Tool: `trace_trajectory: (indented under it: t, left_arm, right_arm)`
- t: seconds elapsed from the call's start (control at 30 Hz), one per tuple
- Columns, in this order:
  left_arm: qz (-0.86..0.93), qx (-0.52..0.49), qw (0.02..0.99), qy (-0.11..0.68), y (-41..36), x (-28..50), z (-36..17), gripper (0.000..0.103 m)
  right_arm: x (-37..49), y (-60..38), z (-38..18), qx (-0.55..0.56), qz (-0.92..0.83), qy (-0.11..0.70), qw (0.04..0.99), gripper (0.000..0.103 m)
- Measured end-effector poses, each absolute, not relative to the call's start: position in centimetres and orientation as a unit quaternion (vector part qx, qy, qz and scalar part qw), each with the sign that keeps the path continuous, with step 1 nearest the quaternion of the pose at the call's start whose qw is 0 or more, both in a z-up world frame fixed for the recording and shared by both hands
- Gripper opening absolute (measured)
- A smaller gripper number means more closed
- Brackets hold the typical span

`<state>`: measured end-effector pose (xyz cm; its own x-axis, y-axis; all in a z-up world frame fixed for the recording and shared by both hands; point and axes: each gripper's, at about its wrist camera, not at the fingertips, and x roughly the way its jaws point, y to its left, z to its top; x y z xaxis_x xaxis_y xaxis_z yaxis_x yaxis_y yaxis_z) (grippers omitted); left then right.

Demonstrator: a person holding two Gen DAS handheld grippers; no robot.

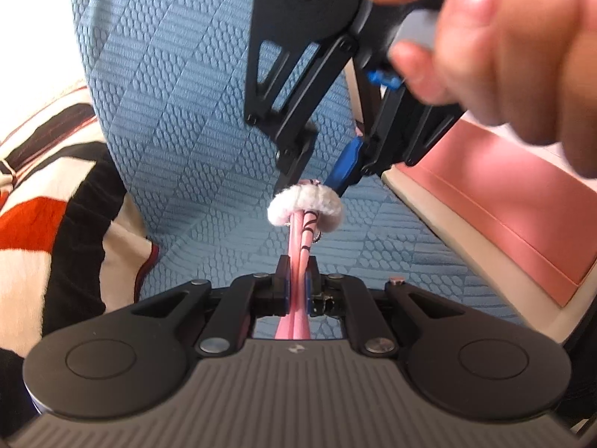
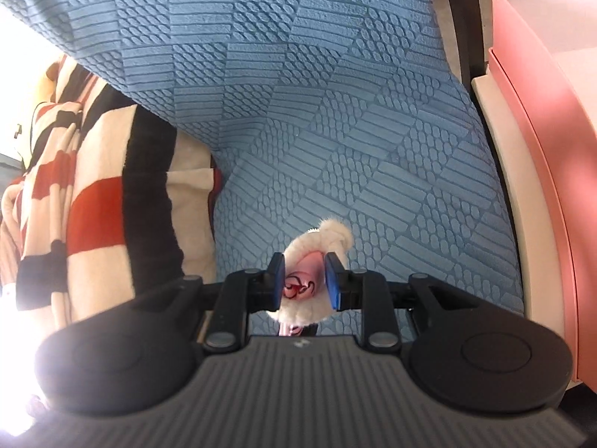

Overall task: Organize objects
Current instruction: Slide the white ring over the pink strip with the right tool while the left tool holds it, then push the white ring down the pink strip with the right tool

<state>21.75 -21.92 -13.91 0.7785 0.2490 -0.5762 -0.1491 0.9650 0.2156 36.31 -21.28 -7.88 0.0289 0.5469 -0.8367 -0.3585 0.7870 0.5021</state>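
Pink strap (image 1: pixel 298 257) with a fluffy white ring (image 1: pixel 305 209), stretched lengthwise between both tools above a blue textured cover (image 1: pixel 179 119). Near end pinched in left gripper (image 1: pixel 297 291); far, fluffy end clamped by right gripper (image 2: pixel 304 280), with pink box (image 2: pixel 537 156) on the right.

Your two views are bright with daylight from the left: in the right wrist view glare washes out the lower left corner and bleaches the left disc of the right gripper (image 2: pixel 303 280), and in the left wrist view the upper left corner is blown white. Your hand (image 1: pixel 503 41) at upper right is soft and smeared with blur, while the blue textured cover (image 1: pixel 179 112) reads sharp at centre. The fisheye lens bends the cover's pattern and the pink box (image 2: pixel 541 142) toward the edges, and shadow lies soft under the striped blanket (image 2: pixel 97 194).
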Motion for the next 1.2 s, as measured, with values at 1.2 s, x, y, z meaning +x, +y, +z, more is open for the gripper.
trace_trajectory:
  t: [1.2]
  left_arm:
    - [0.115, 0.078, 0.934, 0.328, -20.8, 23.3, -15.0, 0.015]
  right_arm:
    - [35.7, -24.7, -9.2, 0.09, 0.364, 0.597, 0.709, 0.019]
